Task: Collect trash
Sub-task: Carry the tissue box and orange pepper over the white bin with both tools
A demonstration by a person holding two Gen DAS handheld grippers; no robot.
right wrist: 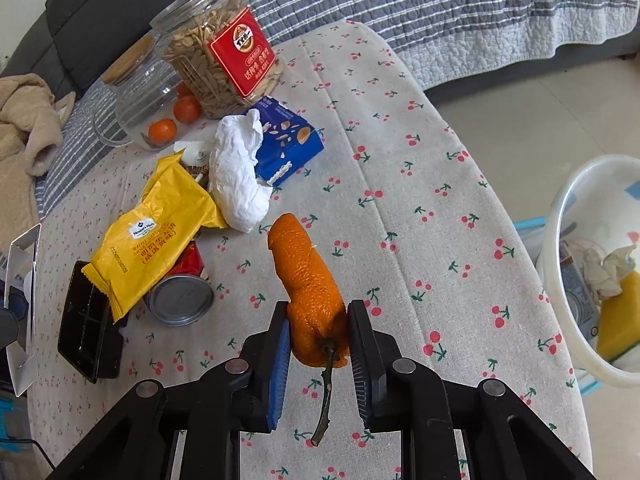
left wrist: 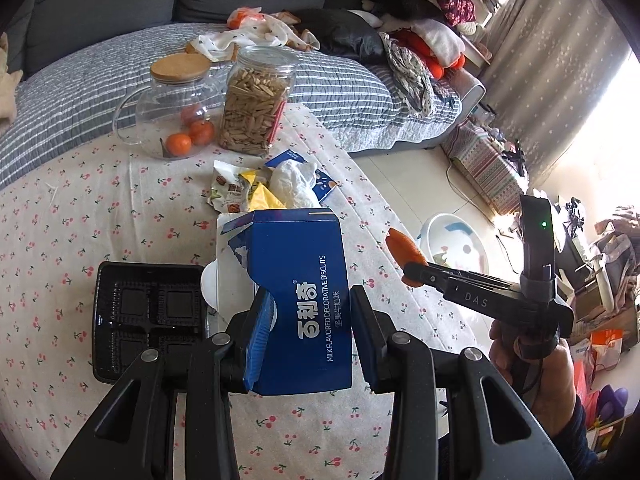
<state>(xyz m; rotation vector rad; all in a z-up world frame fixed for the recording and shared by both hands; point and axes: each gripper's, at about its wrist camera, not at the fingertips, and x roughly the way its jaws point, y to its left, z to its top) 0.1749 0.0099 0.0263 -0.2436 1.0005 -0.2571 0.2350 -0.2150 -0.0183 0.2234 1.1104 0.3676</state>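
Orange mandarin peel, its woody stem hanging below, is pinched between the blue-padded jaws of the right gripper, which holds it in the air above the cherry-print tablecloth. The left gripper is clamped across a blue biscuit box with an open top flap, also lifted off the cloth. Just beside that box on the left lies a black plastic biscuit tray, and a round white lid peeks out between tray and box. Farther up the table sits the remaining litter in a loose heap: a yellow waffle wrapper draped over the tray's end, a tin can on its side next to it, a crumpled white tissue leaning on a second blue biscuit box, and a torn snack packet. Beyond the heap stand a clear jar of seeds with a red label and a glass pitcher with a cork lid, with mandarins at its base. Off the table's right edge, on the floor, a white bin already holds a tissue and wrappers. A striped quilt covers the sofa behind.
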